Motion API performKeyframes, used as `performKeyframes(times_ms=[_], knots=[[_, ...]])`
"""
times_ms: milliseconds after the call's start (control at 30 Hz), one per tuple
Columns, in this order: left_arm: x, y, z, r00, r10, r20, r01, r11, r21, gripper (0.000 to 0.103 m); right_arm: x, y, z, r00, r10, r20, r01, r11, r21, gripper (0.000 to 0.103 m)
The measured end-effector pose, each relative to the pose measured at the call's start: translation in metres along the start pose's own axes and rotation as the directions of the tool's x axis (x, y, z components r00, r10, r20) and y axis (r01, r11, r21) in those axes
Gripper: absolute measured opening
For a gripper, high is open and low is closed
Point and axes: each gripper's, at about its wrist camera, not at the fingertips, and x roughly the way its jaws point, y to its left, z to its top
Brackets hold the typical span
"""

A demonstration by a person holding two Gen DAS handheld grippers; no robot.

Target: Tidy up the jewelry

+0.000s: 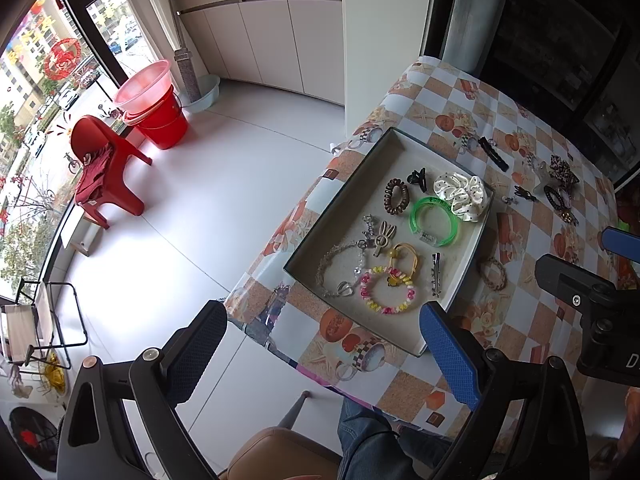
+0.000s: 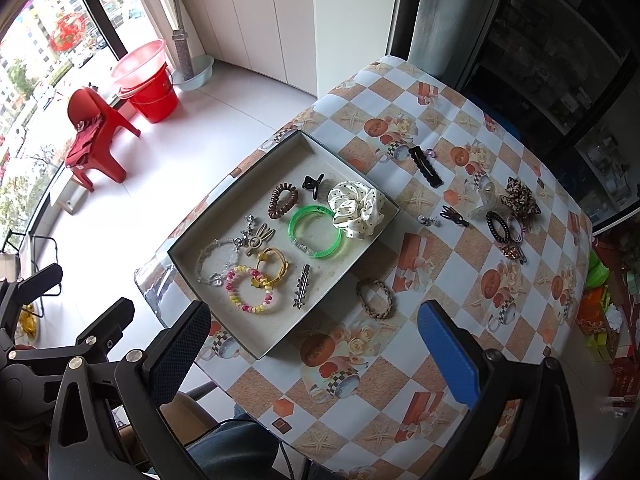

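A shallow grey tray (image 1: 332, 208) (image 2: 236, 192) lies on the checked tablecloth. It holds a white dotted scrunchie (image 1: 464, 196) (image 2: 356, 208), a green bangle (image 1: 415, 218) (image 2: 293, 224), a brown coil tie (image 2: 283, 200), a black claw clip (image 2: 312, 182), a pink-yellow bead bracelet (image 1: 386, 311) (image 2: 252, 310) and a silver clip (image 2: 302, 286). Just right of the tray a braided brown bracelet (image 1: 483, 274) (image 2: 361, 295) lies on the cloth. My left gripper (image 1: 320, 344) hovers open over the tray's near corner. Nothing is held by my right gripper (image 2: 316, 352), open above the near table edge.
Further right on the cloth lie a long black clip (image 2: 425, 168), a leopard scrunchie (image 2: 520, 198), a black coil tie (image 2: 497, 226) and small clips. A person's knee in jeans (image 1: 360, 432) is under the table edge. A red chair (image 1: 104, 168) and red bucket (image 1: 164, 120) stand by the window.
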Motion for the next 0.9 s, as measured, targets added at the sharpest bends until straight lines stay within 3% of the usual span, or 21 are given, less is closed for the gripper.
performKeyframes(times_ms=[900], knots=[[0.0020, 0.0000, 0.0021, 1.000, 0.000, -0.004, 0.000, 1.000, 0.003, 0.099, 0.0014, 0.0014, 0.0026, 1.000, -0.001, -0.004, 0.001, 1.000, 0.005, 0.103]])
